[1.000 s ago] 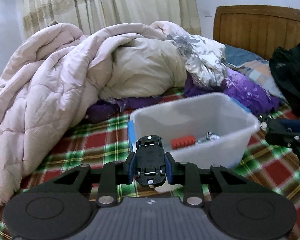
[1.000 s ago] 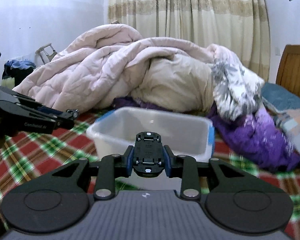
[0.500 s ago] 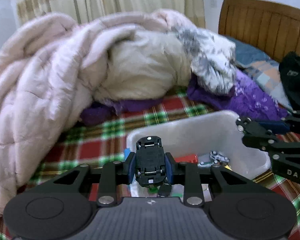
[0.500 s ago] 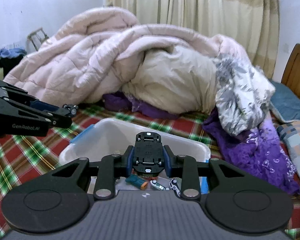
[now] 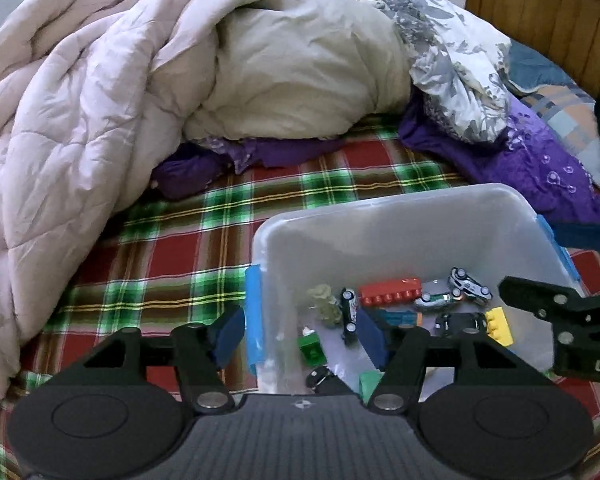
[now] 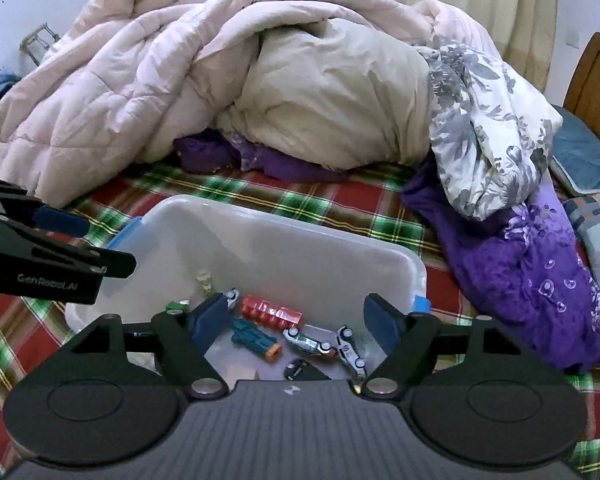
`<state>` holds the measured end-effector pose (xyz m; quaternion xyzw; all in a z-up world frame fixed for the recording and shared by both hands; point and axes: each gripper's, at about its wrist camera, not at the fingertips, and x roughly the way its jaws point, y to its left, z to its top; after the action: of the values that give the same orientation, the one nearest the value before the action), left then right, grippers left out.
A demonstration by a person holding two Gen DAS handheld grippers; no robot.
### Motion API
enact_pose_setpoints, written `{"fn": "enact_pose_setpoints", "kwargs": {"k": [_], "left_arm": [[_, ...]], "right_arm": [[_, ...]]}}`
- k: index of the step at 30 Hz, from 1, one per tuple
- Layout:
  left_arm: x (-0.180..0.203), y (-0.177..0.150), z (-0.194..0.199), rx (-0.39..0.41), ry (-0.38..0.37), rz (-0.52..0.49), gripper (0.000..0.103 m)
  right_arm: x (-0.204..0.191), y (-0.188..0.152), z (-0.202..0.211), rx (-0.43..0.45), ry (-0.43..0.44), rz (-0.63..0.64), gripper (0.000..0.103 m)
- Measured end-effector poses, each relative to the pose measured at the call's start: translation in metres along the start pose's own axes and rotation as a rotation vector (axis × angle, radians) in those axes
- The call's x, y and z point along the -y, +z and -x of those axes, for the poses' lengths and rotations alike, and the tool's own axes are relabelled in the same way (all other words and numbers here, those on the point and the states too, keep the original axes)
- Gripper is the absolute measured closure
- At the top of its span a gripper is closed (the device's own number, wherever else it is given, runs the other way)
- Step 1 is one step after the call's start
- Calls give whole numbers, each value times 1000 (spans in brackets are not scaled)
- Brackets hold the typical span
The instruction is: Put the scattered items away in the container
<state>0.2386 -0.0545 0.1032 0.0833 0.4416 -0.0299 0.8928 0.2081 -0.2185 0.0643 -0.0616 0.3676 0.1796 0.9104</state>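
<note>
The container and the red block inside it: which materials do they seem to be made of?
The container looks like frosted, semi-transparent plastic: the plaid bedcover shows dimly through its smooth wall, and blue clip handles sit on its sides. The red block seems to be hard moulded plastic with a slightly glossy finish: it has a row of studs, like a building brick. Neither can be confirmed by look alone.

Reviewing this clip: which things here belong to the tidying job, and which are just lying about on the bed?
Job:
clear container
red brick
yellow brick
toy cars
left gripper and right gripper, both opening, nothing between their jaws

Lying about:
pink quilt
floral pillow
purple cloth
plaid sheet
</note>
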Motion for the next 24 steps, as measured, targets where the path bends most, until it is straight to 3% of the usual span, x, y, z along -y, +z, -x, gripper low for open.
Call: {"fn": "enact_pose_setpoints", "kwargs": {"k": [2,6,12,17,24], "left_arm": [[-1,0,2,-6,-5,5,38],[1,1,11,-20,-25,6,38],[5,10,28,-36,-42,-7,38],[8,21,40,-66,-31,-18,38],[13,32,47,-116,-34,-48,38]], "right_arm": [[-1,-1,3,-1,-2,3,23],[-5,3,10,-4,-17,11,9],[-11,12,22,-71,-29,16,1],[-11,24,25,-163,-45,15,0],[-6,35,32,-215,-53,11,0]]}}
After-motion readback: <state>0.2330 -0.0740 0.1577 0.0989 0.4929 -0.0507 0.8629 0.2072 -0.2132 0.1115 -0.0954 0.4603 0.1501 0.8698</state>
